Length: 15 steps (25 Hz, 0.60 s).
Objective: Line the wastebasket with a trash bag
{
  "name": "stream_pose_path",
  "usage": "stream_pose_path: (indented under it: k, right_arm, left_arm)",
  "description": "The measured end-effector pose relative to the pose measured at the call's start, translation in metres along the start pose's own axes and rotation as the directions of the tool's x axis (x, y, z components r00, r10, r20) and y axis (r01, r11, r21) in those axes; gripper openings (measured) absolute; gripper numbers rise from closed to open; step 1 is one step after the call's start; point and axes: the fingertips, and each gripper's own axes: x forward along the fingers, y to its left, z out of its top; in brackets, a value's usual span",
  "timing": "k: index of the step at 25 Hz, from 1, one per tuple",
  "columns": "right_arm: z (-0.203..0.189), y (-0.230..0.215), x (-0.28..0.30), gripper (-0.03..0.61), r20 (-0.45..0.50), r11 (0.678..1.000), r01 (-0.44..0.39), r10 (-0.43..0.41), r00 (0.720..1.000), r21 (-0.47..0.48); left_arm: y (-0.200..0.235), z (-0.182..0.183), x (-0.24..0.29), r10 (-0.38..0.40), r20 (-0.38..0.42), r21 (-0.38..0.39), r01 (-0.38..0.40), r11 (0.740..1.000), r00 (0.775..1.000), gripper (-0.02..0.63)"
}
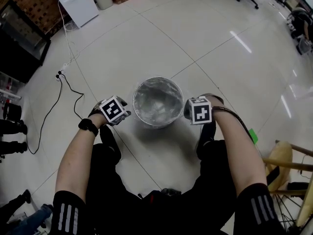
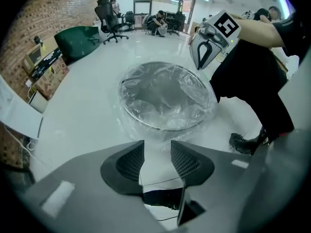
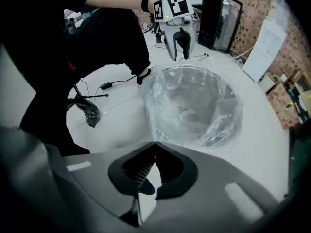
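Clear trash bag (image 2: 165,93) lines the wastebasket (image 1: 155,123) ahead of my left gripper (image 2: 156,145), jaws apart; right gripper (image 3: 154,148) pinched together, empty.

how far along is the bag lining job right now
Mostly done: the clear trash bag lines the wastebasket, its edge folded over the rim. In hand: nothing; the left gripper is open and the right gripper shut, both empty beside the basket. Left: maybe just tidying the overhang.
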Motion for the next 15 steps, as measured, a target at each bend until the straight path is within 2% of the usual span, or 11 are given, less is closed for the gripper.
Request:
stream_pose_path:
  k: [2, 6, 8, 15]
  right_arm:
    - [-0.009, 0.008, 0.005, 0.006, -0.02, 0.999, -0.03, 0.03, 0.999, 0.013]
    - [-0.02, 0.008, 0.027, 0.006, -0.029, 0.998, -0.037, 0.038, 0.999, 0.043]
    - [-0.021, 0.009, 0.039, 0.008, -0.025, 0.997, -0.044, 0.046, 0.999, 0.062]
    - [-0.017, -0.003, 0.062, 0.016, 0.067, 0.977, -0.024, 0.01, 0.998, 0.213]
  left_arm:
    - [-0.008, 0.004, 0.005, -0.041, 0.005, 0.024, 0.041, 0.999, 0.999, 0.175]
    - [0.003, 0.003, 0.017, 0.005, -0.014, 0.039, -0.005, 0.999, 1.0, 0.206]
    - [0.003, 0.006, 0.023, 0.001, -0.004, 0.036, -0.001, 0.999, 1.0, 0.218]
    - [-0.003, 0.003, 0.041, -0.017, -0.022, 0.042, 0.018, 0.999, 1.0, 0.225]
